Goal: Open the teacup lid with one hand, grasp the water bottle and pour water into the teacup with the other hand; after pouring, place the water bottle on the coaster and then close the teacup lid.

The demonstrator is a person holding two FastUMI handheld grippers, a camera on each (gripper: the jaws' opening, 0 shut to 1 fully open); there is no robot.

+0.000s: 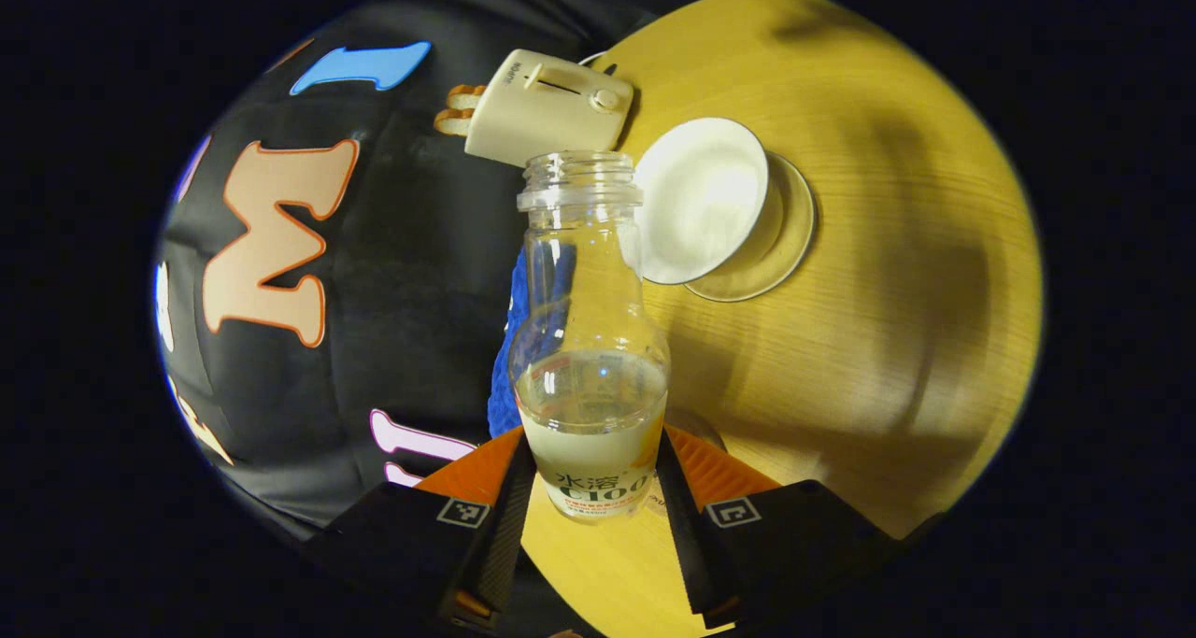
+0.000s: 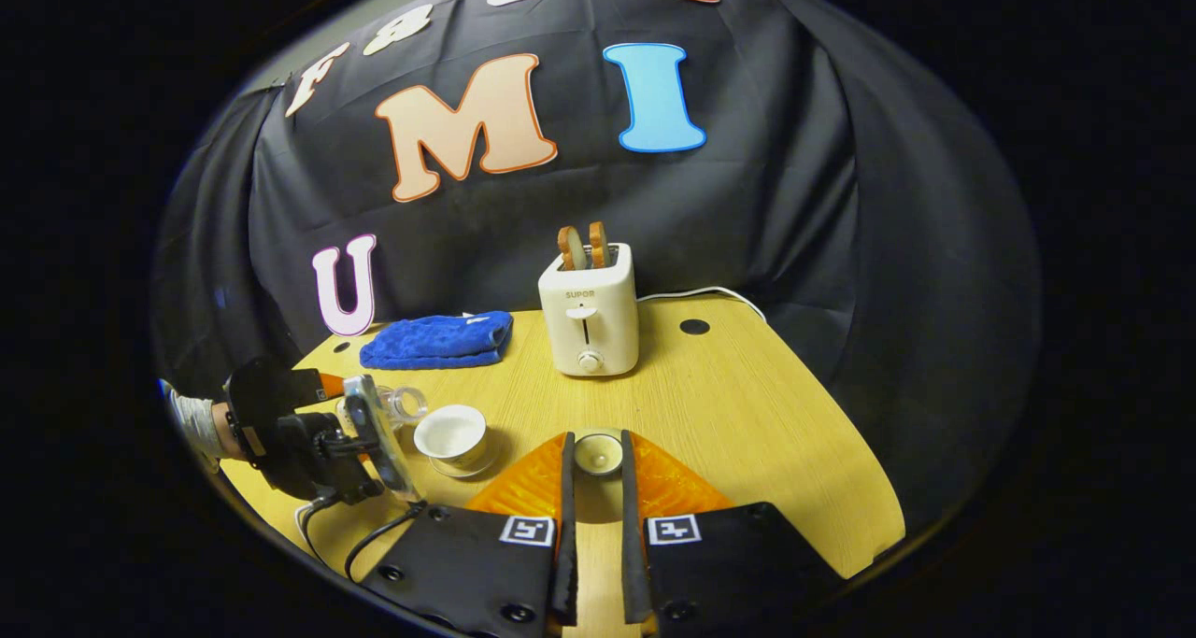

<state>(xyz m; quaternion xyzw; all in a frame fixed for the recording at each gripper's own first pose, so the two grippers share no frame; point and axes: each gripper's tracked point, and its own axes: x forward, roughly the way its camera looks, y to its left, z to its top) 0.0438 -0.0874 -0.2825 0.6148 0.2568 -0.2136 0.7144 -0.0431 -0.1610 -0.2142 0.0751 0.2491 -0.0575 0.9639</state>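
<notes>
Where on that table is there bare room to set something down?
Bare wood lies right of the toaster to the table edge, and between toaster and teacup. It is crowded at the left, where the left gripper tilts the bottle by the cup, near the towel.

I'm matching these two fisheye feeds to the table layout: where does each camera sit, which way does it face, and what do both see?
Left gripper view: rides the left gripper, tilted sideways, facing along the water bottle it clamps toward the open teacup and toaster; its own fingers show.
Right gripper view: rides the right gripper, level above the table, facing the booth's wall; its fingers hold the teacup lid, and a gloved hand holds the left gripper.
Shared: teacup, toaster, bottle, blue cloth, table.
</notes>
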